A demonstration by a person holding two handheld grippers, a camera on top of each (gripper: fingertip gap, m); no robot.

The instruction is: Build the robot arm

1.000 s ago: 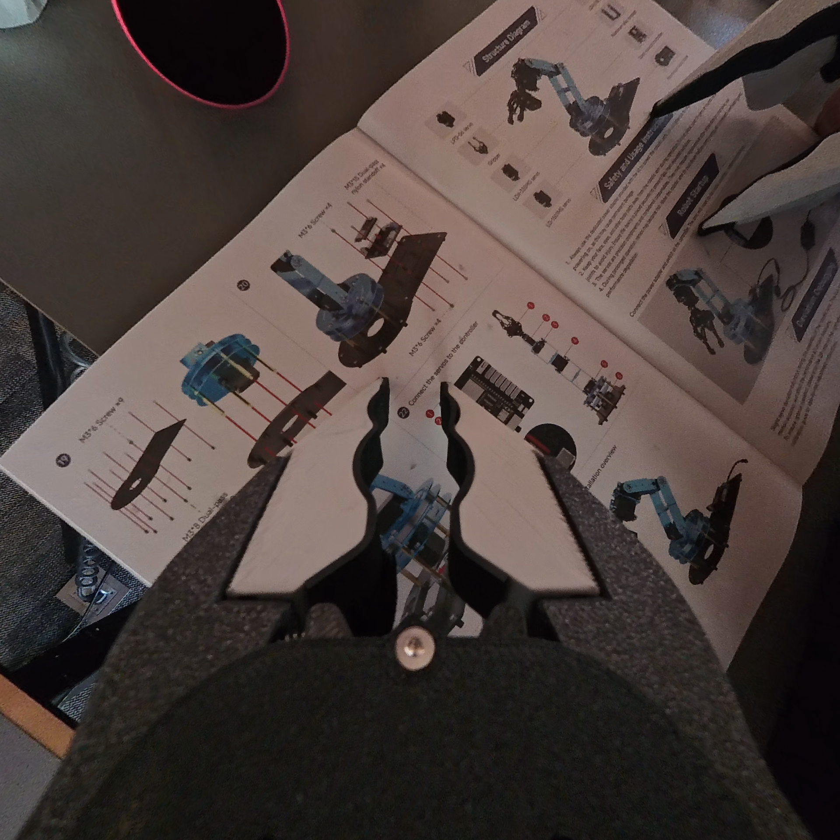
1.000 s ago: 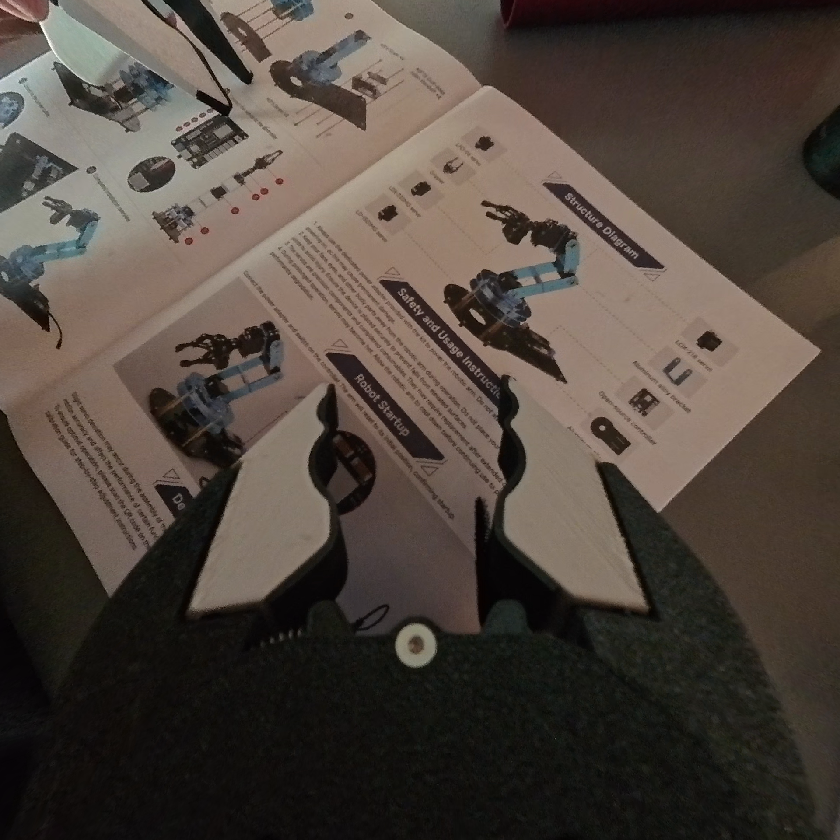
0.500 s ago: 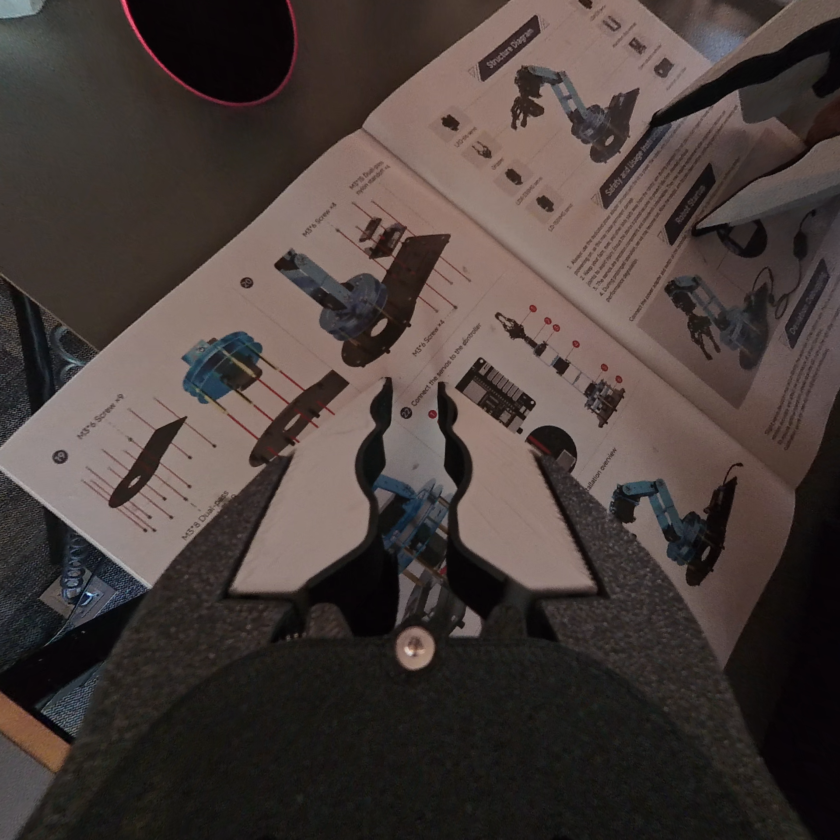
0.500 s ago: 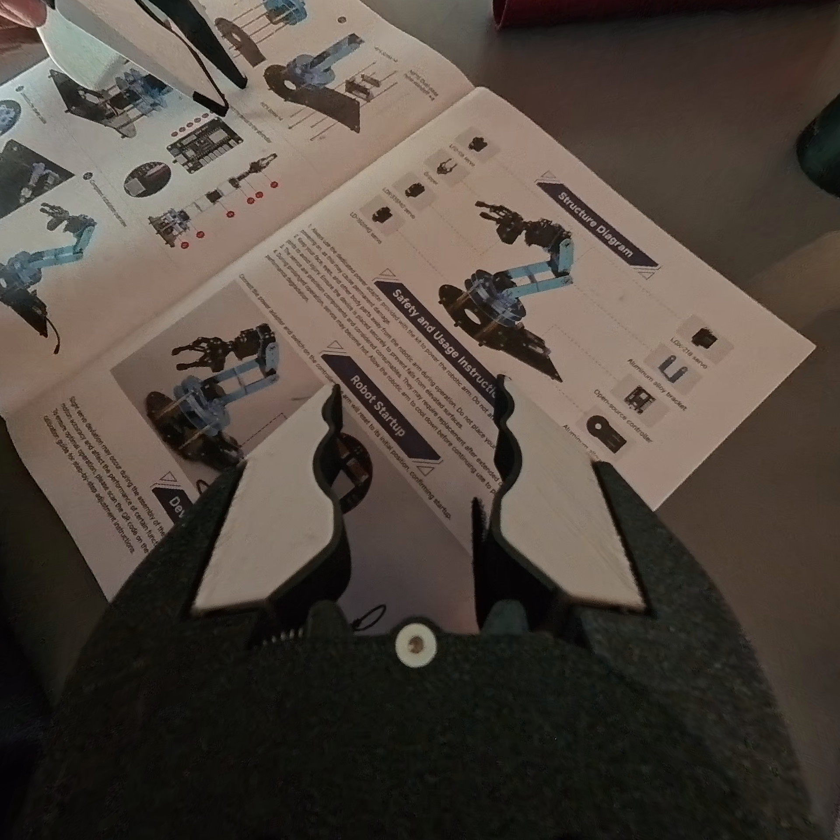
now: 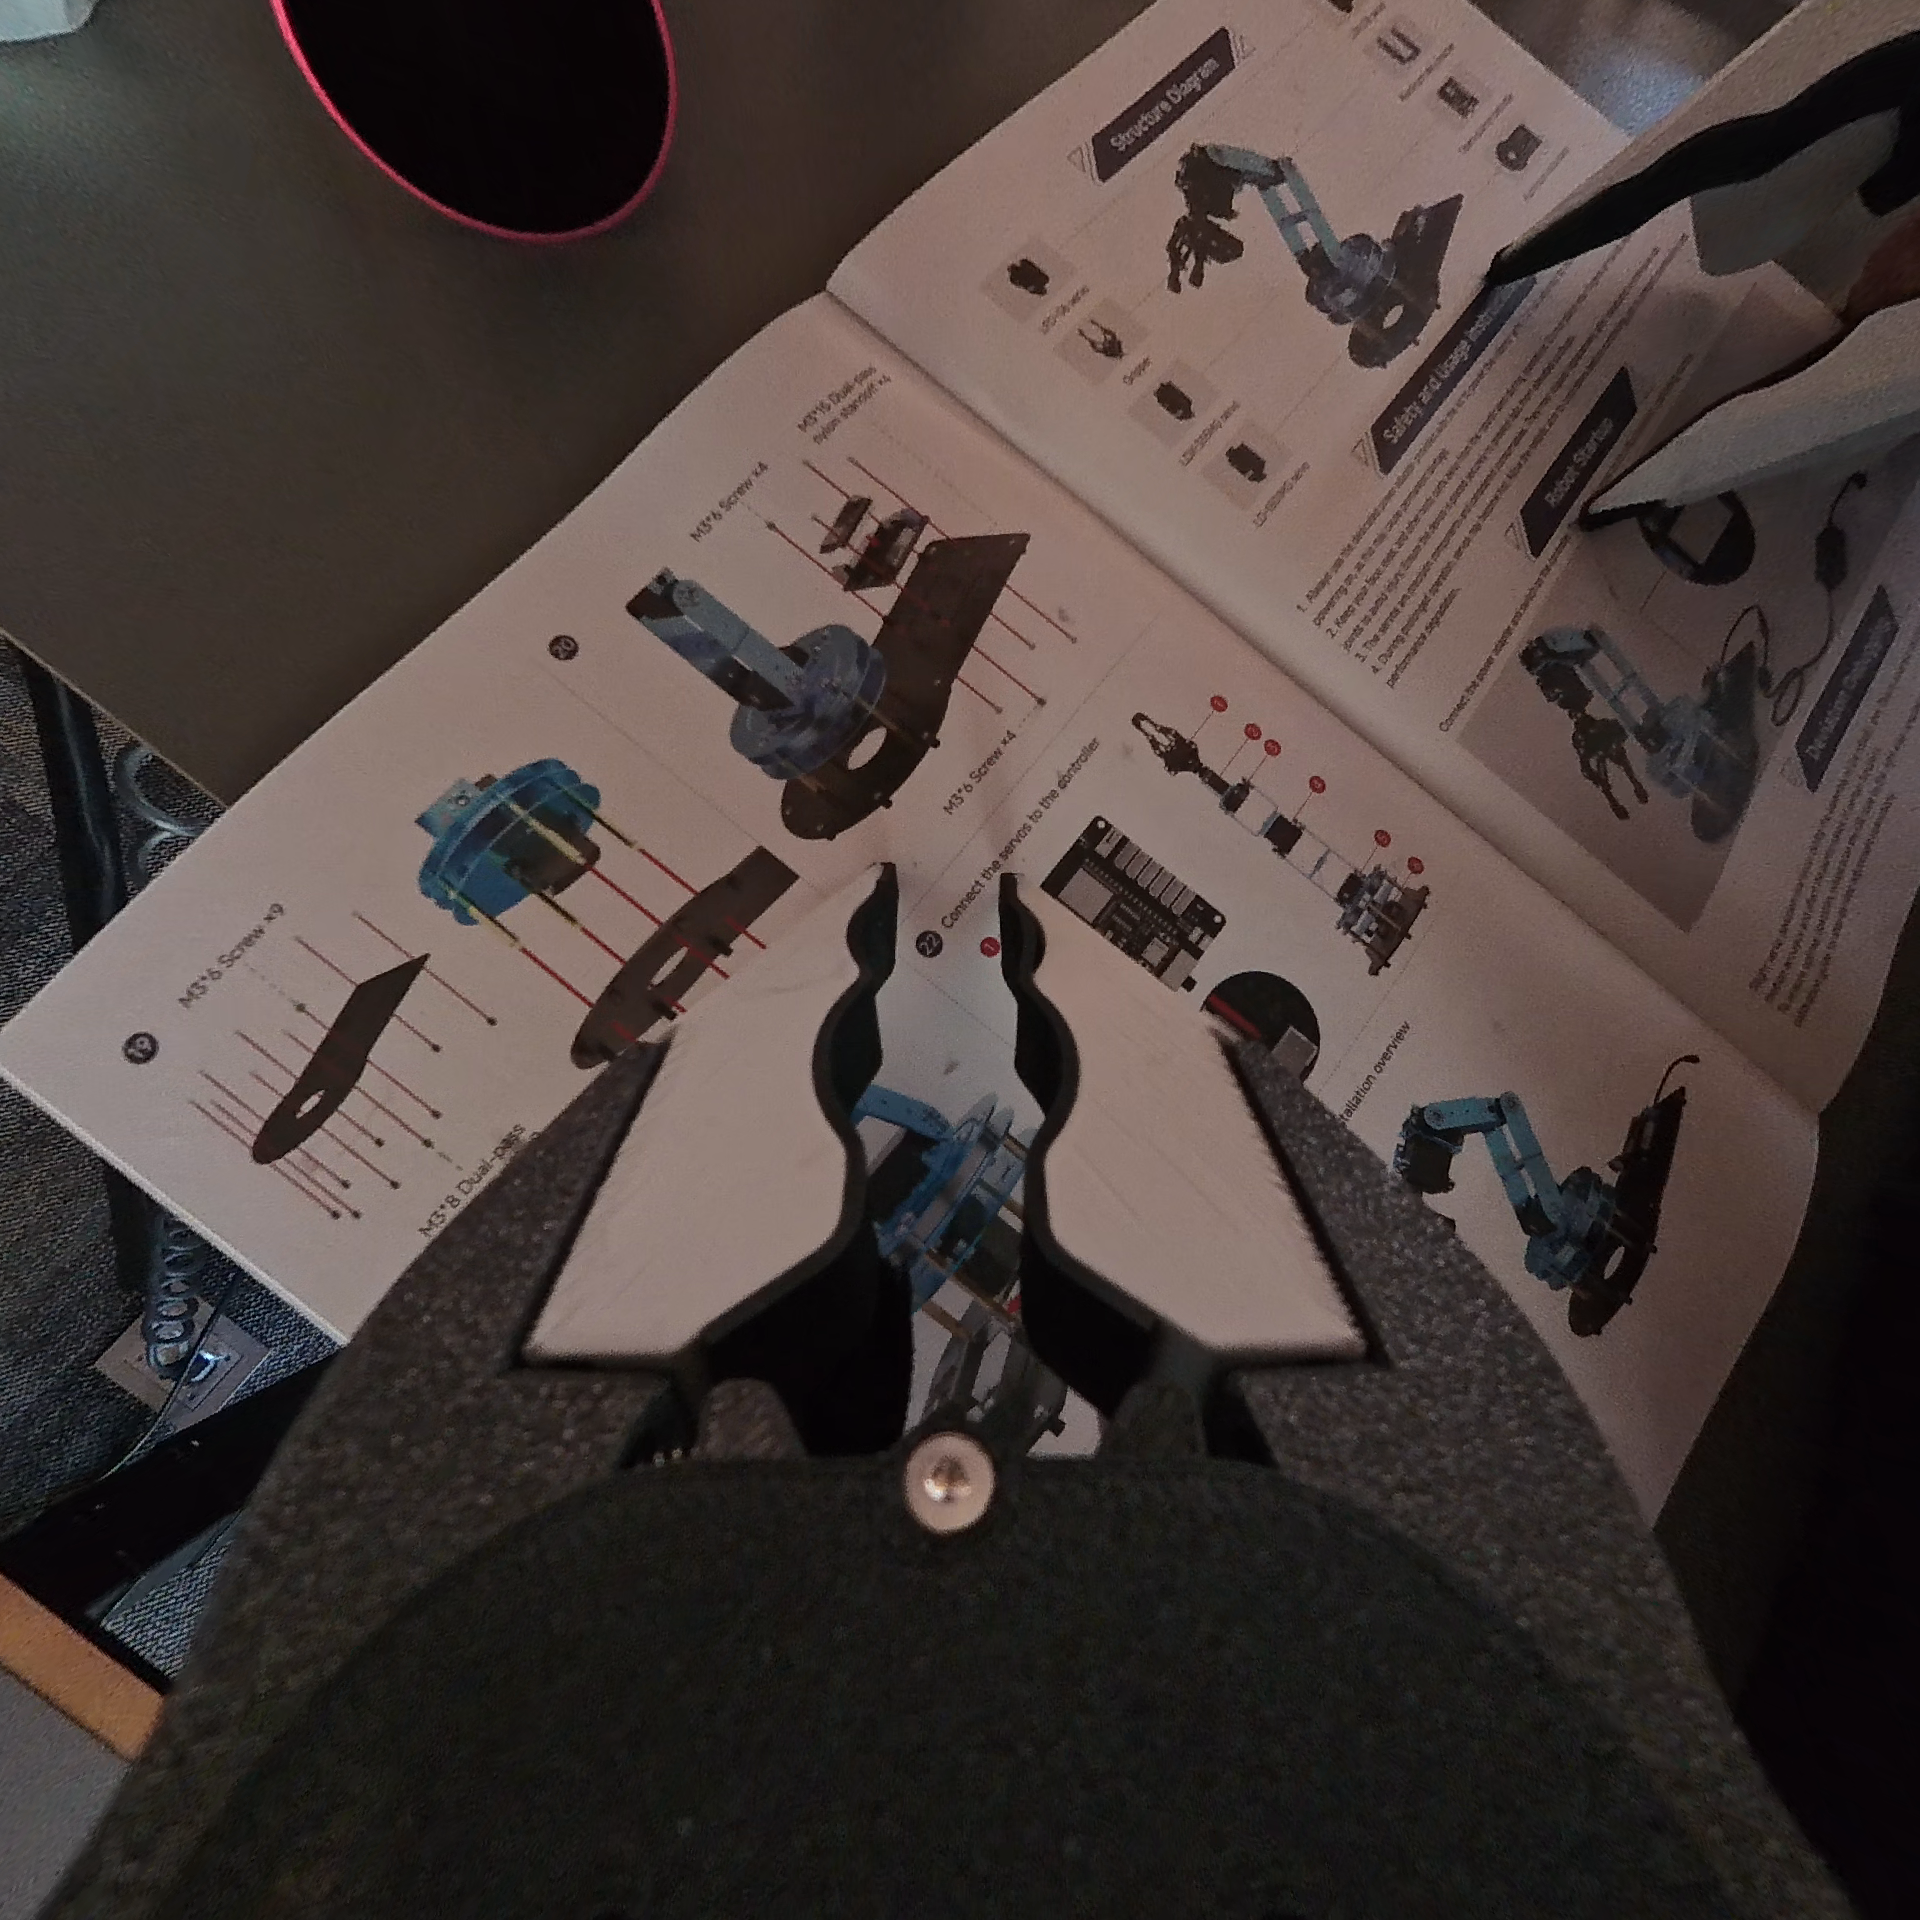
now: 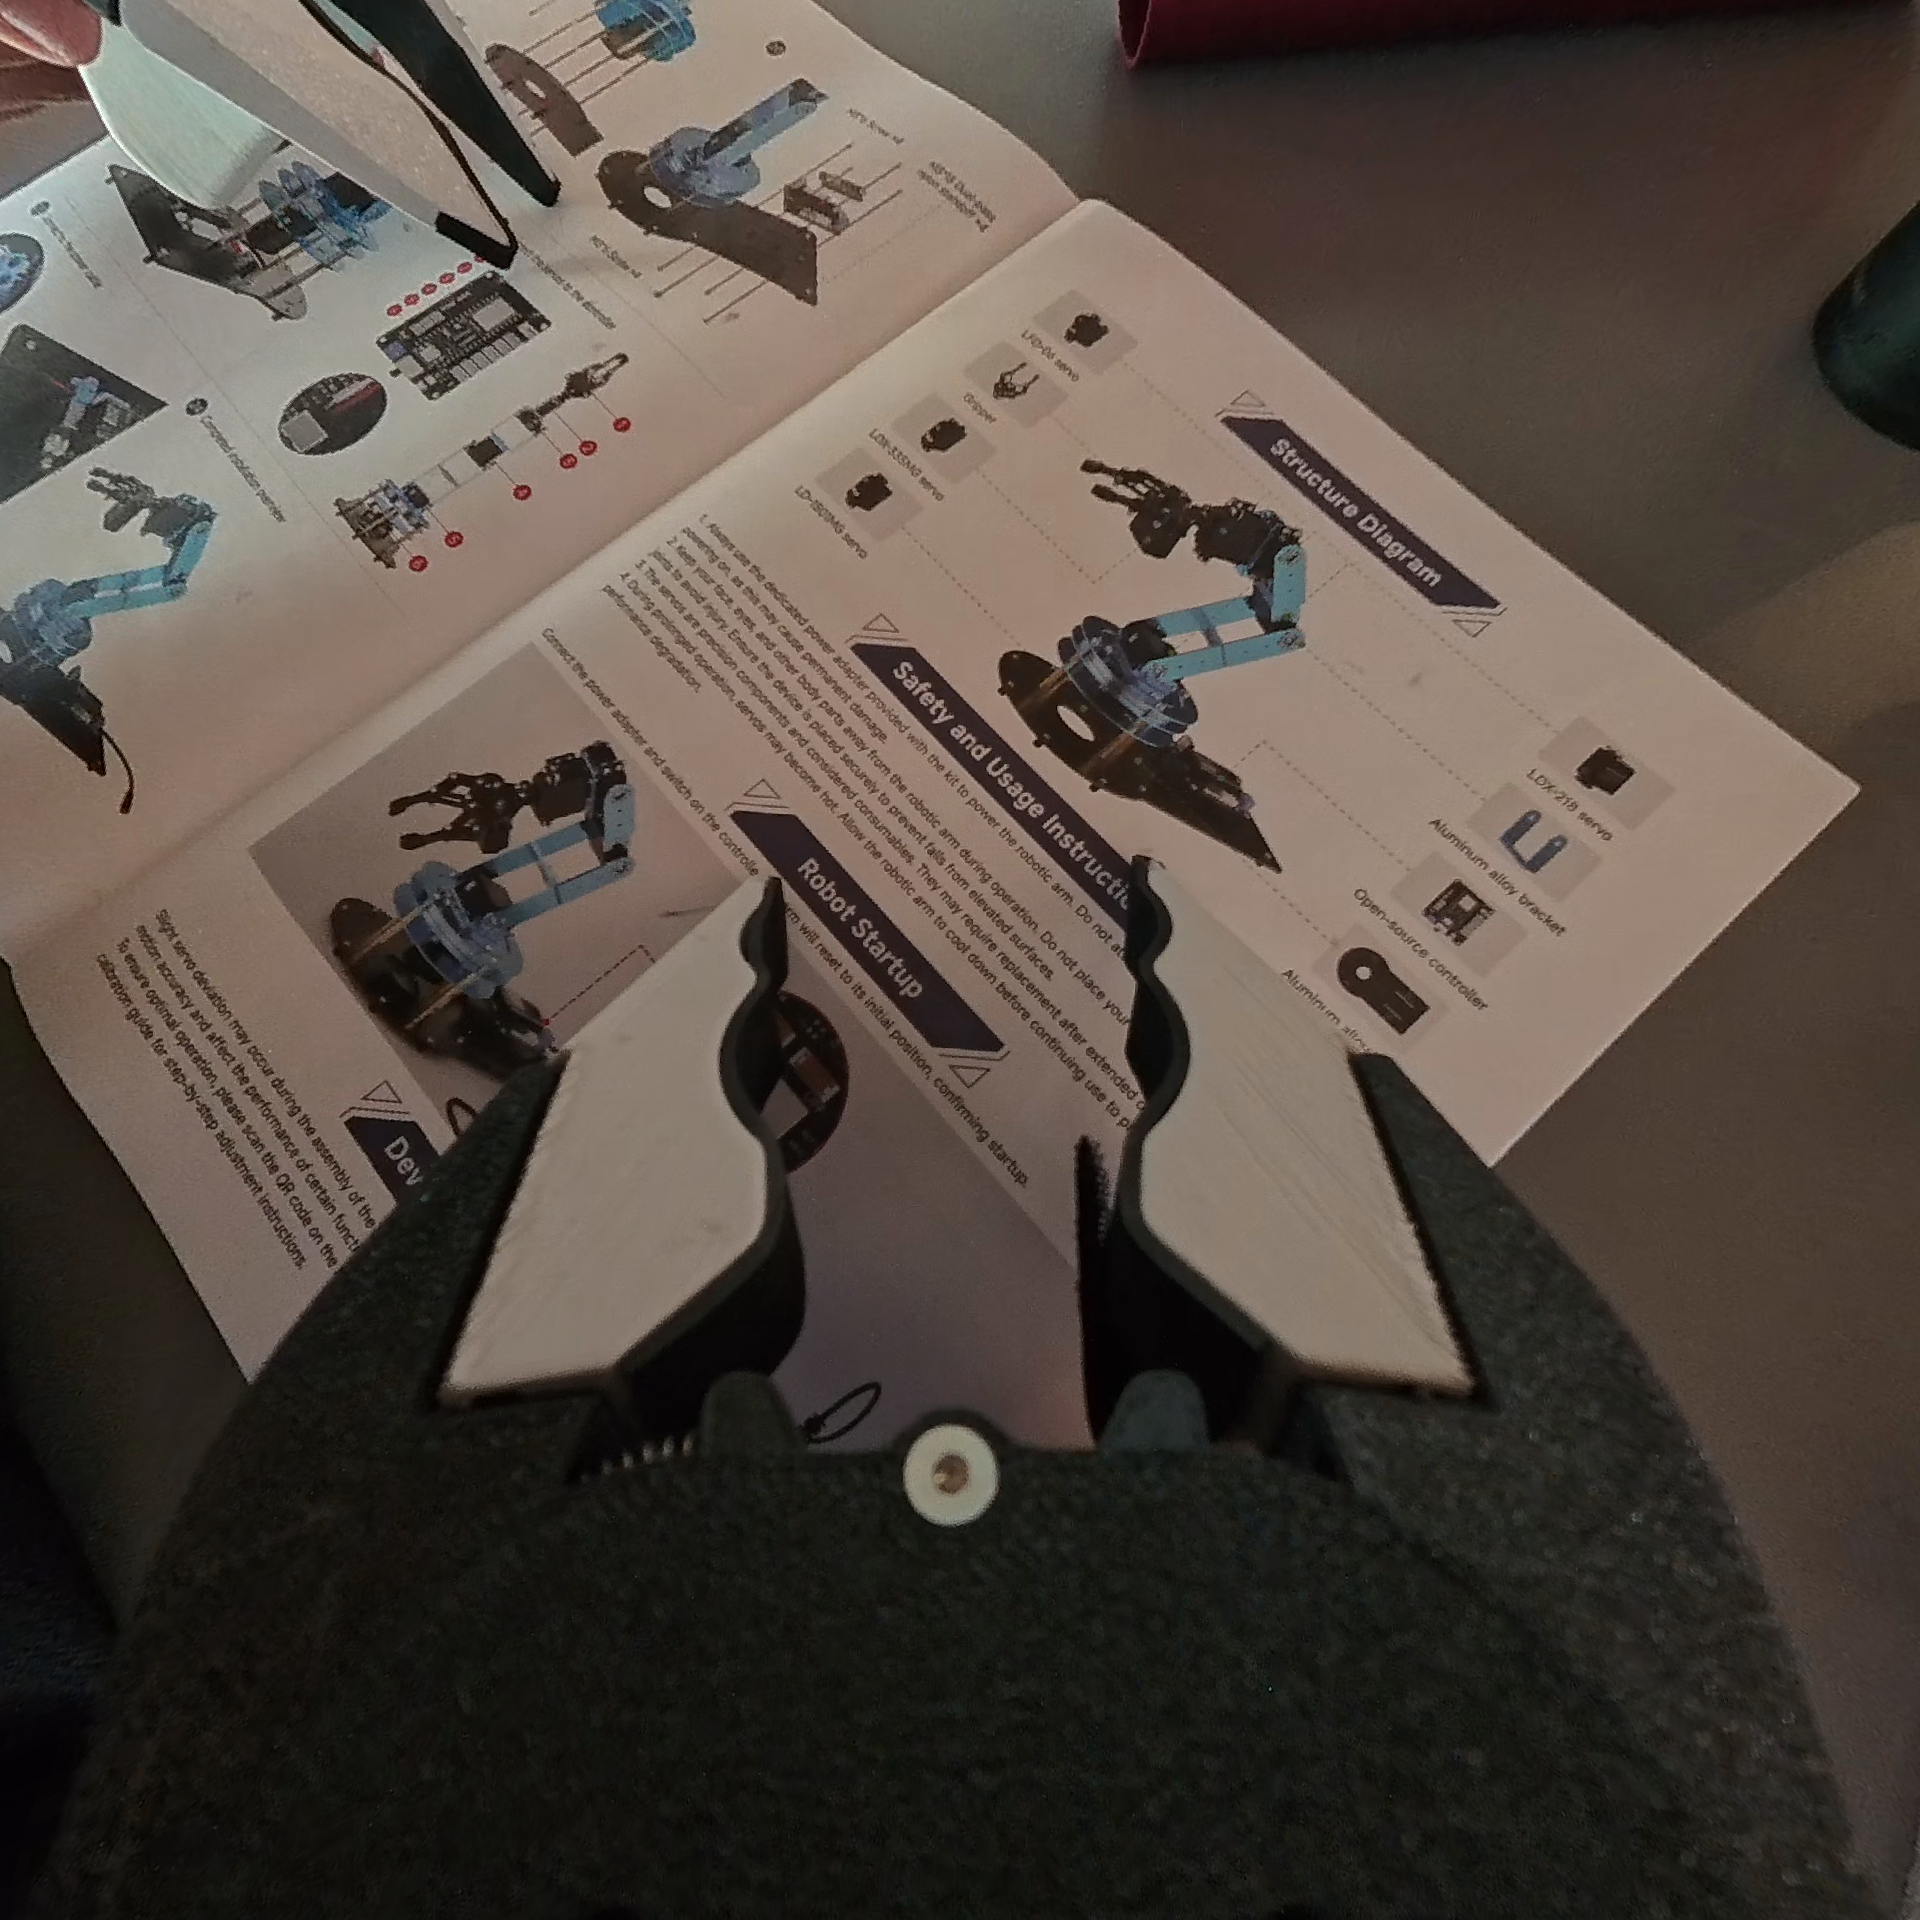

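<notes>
**Two claws over an unfolded instruction sheet**

Where the desk's left edge falls away to grey carpet and a cable box below, the printed instruction sheet (image 5: 727, 665) overhangs that edge by one corner, the rest of it lying flat and fully unfolded on the dark grey desk (image 5: 312, 395). Towards the far edge, just off the paper, stands a dark round container with a pink rim (image 5: 468, 104), apart from the sheet and untouched.

Over the left half of the sheet hangs the left claw (image 5: 943, 883), its white fingers narrowly parted with a slim gap between the tips and nothing in that gap; the assembly drawings show through it. Whether its tips touch the paper cannot be told from these views. It reads as poised over that half, perhaps to pin the page rather than pinch it, since the paper lies too flat to be caught between the tips.

Across the centre fold, the right claw (image 6: 951, 883) sits over the right half, its fingers set noticeably wider and also empty, with printed text plainly visible between them. From the left wrist view its dark tips (image 5: 1507, 270) come down close to the page at a slant; contact is not certain. Near the desk's right edge a dark green object (image 6: 1870, 343) stands clear of the paper.
</notes>
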